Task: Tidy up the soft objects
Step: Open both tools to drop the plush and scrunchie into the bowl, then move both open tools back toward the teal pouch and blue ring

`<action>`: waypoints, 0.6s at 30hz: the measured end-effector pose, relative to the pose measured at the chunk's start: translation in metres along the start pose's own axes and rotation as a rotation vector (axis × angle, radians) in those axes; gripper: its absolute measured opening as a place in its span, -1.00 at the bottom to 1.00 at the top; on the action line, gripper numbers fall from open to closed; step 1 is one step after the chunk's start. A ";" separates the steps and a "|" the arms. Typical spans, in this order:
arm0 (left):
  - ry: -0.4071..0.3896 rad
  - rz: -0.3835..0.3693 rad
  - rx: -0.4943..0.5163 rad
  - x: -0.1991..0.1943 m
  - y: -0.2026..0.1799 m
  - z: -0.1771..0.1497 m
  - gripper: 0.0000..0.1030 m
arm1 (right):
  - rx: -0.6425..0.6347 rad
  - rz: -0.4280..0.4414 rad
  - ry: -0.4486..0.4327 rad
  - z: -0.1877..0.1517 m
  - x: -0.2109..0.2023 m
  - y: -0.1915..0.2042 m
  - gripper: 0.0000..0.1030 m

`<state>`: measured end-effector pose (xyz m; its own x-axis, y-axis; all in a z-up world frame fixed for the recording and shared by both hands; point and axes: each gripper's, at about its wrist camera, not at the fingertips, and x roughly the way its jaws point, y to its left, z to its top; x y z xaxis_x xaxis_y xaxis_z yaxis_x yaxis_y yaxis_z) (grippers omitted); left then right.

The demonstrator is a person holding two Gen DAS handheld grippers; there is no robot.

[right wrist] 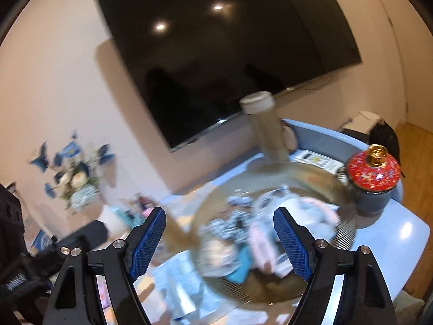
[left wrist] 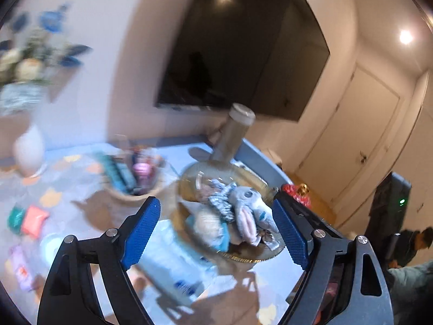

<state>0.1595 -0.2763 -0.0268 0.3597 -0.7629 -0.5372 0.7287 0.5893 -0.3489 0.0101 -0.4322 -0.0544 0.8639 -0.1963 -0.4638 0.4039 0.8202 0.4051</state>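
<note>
A round amber glass bowl [left wrist: 189, 178] sits on the table and holds a pile of soft toys [left wrist: 243, 211]: a grey plush with pink ears, a patterned cloth and a pale blue one. My left gripper [left wrist: 217, 233] is open and empty, hovering just in front of the bowl. In the right wrist view the same bowl [right wrist: 319, 176] and soft toys [right wrist: 259, 233] are blurred by motion. My right gripper [right wrist: 223, 241] is open and empty, above the bowl's near side.
A tall tan bottle [left wrist: 232, 135] stands behind the bowl. A woven basket [left wrist: 135, 189] of small items sits to the left, a white vase [left wrist: 28, 149] farther left. A red-lidded jar [right wrist: 373, 178] stands right of the bowl. A wall TV [right wrist: 216, 54] hangs behind. A person [left wrist: 416, 243] sits at right.
</note>
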 end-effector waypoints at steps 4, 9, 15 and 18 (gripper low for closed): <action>-0.127 0.041 -0.056 -0.073 0.028 -0.013 0.79 | -0.058 0.085 0.033 -0.024 -0.003 0.045 0.60; -0.278 0.194 -0.183 -0.142 0.079 -0.038 0.83 | -0.220 0.169 0.175 -0.086 0.020 0.123 0.62; -0.185 0.581 -0.194 -0.153 0.148 -0.080 0.83 | -0.410 0.173 0.292 -0.152 0.061 0.182 0.62; -0.071 0.668 -0.184 -0.134 0.185 -0.107 0.82 | -0.458 0.131 0.353 -0.179 0.086 0.191 0.62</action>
<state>0.1838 -0.0369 -0.1018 0.7384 -0.2336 -0.6326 0.2303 0.9690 -0.0889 0.1077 -0.1960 -0.1578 0.7136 0.0490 -0.6989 0.0613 0.9894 0.1320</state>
